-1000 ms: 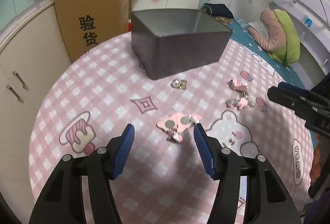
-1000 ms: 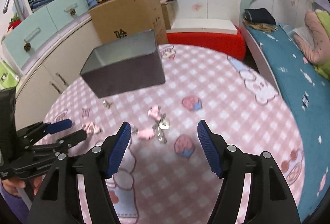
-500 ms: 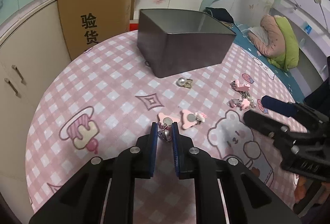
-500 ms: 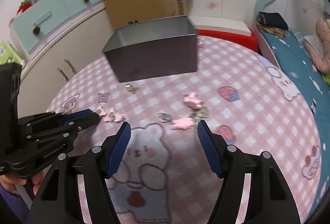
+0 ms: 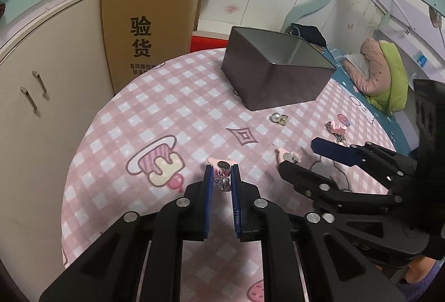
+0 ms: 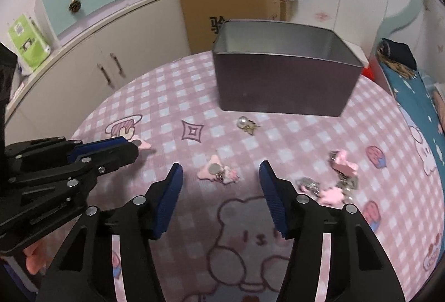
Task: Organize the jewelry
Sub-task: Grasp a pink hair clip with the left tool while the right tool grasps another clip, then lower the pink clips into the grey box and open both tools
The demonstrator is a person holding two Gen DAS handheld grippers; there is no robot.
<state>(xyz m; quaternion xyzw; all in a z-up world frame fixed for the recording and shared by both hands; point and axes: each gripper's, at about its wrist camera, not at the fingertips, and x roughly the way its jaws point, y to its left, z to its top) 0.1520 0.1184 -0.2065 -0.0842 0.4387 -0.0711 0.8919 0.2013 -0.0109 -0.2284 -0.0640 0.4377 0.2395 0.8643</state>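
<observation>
Table (image 5: 172,96): round, under a pink checked cloth with cartoon prints; its near edge is cut off behind both claws in each view.
Tin box (image 6: 281,85): dark, open-topped, at 12 o'clock on the table; only bare inner walls show, the floor of it is hidden by the rim.
Cardboard box (image 5: 150,24): stands against the cupboards at 11 o'clock, lower part hidden by the table edge.
Right claw (image 6: 221,186): jaws wide apart, holding nothing, a pink charm (image 6: 214,170) lying on the cloth between the tips; seen from the left wrist camera at 3 o'clock, its lower finger covers part of that charm.
Left claw (image 5: 222,181): pads pressed onto a pink earring (image 5: 222,172); only a pink corner and a silver disc stick out past the tips, the dangling metal part is too small to make out.
Pink cluster (image 6: 338,181): several charms and metal bits at 3 o'clock in the right wrist view, blurred, count unclear.
Pearl earring (image 6: 246,124): just in front of the tin, touching nothing else.
</observation>
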